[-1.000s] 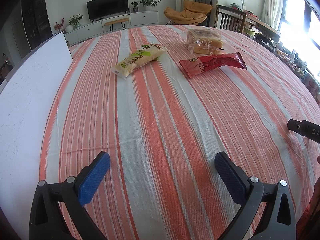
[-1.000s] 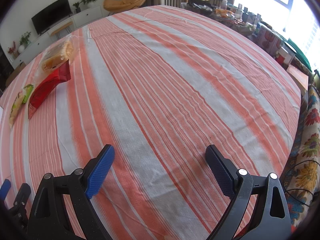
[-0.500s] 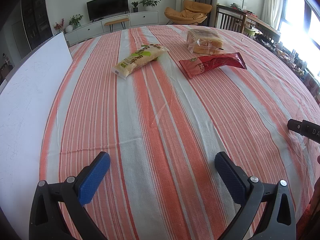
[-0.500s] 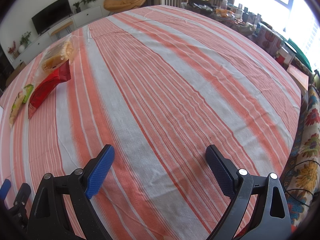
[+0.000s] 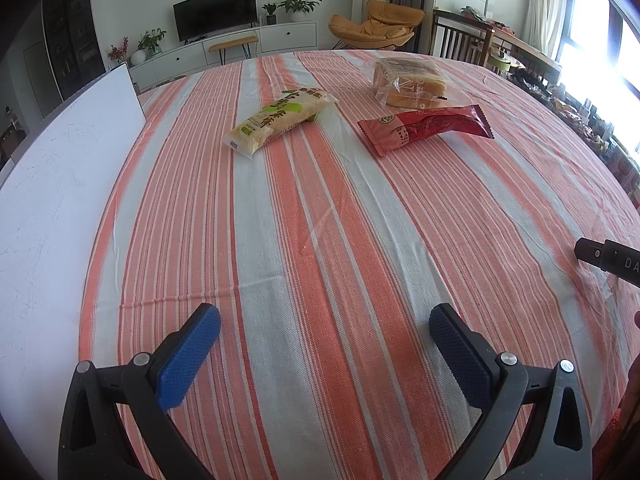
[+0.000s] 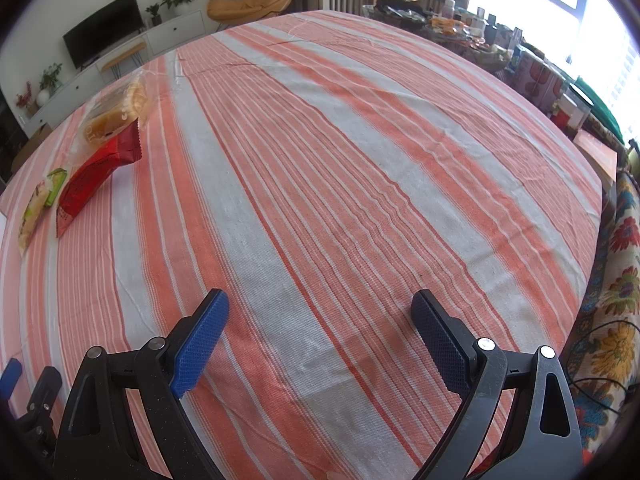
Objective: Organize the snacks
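STATE: left tongs (image 5: 325, 330) and right tongs (image 6: 320, 318) spread wide, holding nothing | SNACKS: green-labelled packet (image 5: 280, 120), red packet (image 5: 424, 128), clear bread bag (image 5: 410, 80) far across striped worktop (image 5: 320, 240) | ADVICE: approach the nearest packet low, span its narrow width.

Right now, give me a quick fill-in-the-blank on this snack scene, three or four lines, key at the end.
1. Both the left gripper and the right gripper are ____ and hold nothing.
2. The number of snack packs on the striped tablecloth is ____.
3. The red snack pack lies between the yellow-green snack pack and the clear bag of ____.
4. The board along the tablecloth's left edge is ____ in colour.

Missing words: open; three; bread; white
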`<move>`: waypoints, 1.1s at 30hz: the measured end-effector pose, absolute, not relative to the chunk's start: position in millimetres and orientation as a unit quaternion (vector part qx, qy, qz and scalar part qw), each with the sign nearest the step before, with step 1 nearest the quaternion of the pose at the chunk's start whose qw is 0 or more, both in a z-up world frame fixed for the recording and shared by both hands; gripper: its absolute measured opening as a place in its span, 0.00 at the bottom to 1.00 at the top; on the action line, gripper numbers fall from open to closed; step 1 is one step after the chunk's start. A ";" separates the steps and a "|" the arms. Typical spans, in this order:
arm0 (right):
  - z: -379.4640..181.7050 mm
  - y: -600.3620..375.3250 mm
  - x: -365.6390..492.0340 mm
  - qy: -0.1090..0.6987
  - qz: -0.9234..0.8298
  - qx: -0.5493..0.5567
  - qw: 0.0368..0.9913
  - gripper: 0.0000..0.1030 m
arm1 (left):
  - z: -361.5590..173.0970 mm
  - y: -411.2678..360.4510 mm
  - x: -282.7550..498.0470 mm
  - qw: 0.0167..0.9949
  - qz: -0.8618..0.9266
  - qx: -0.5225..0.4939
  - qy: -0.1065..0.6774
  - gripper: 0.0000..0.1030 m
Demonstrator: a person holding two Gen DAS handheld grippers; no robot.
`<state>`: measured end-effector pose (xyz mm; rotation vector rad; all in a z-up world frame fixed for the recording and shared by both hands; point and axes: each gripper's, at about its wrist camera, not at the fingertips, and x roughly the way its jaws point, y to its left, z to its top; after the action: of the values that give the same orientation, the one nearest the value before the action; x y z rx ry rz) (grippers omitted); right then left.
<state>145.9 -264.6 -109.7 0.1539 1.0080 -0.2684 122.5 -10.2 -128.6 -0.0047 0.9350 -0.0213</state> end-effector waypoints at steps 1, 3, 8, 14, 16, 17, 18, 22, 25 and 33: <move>-109.6 -264.4 145.9 0.481 -0.128 0.073 0.864 0.92 | -128.4 -10.2 122.5 0.893 -0.011 -0.002 0.451 1.00; -109.5 -264.5 145.9 0.481 -0.128 0.074 0.864 0.92 | -128.9 -9.7 123.0 0.890 -0.013 0.001 0.456 1.00; -109.5 -264.6 146.2 0.481 -0.128 0.073 0.864 0.92 | -118.0 -3.1 124.1 0.859 -0.026 -0.018 0.511 1.00; -110.0 -264.5 146.0 0.481 -0.127 0.074 0.864 0.92 | -44.4 11.6 125.2 0.859 -0.076 -0.081 0.500 1.00; -110.2 -264.4 146.0 0.481 -0.128 0.075 0.864 0.92 | -13.5 21.2 134.6 0.864 -0.086 -0.093 0.487 1.00; -110.2 -264.5 146.0 0.481 -0.128 0.075 0.864 0.92 | -1.6 26.1 140.8 0.867 -0.087 -0.094 0.481 1.00; -110.5 -264.5 146.0 0.481 -0.128 0.075 0.864 0.92 | 8.6 31.2 149.1 0.870 -0.085 -0.090 0.478 1.00; -110.2 -264.5 146.1 0.481 -0.127 0.074 0.864 0.93 | 10.1 34.6 196.7 0.863 -0.069 -0.021 0.500 1.00; -110.2 -264.5 146.1 0.481 -0.127 0.075 0.864 0.93 | -18.9 29.4 234.0 0.853 -0.052 0.030 0.519 0.99; -110.4 -264.3 146.2 0.481 -0.127 0.074 0.864 0.93 | -92.6 17.5 299.5 0.852 -0.051 0.111 0.510 0.90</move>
<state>146.2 -264.3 -110.4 0.1556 1.0089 -0.2668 299.5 17.5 -92.6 0.2327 1.0736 -0.1079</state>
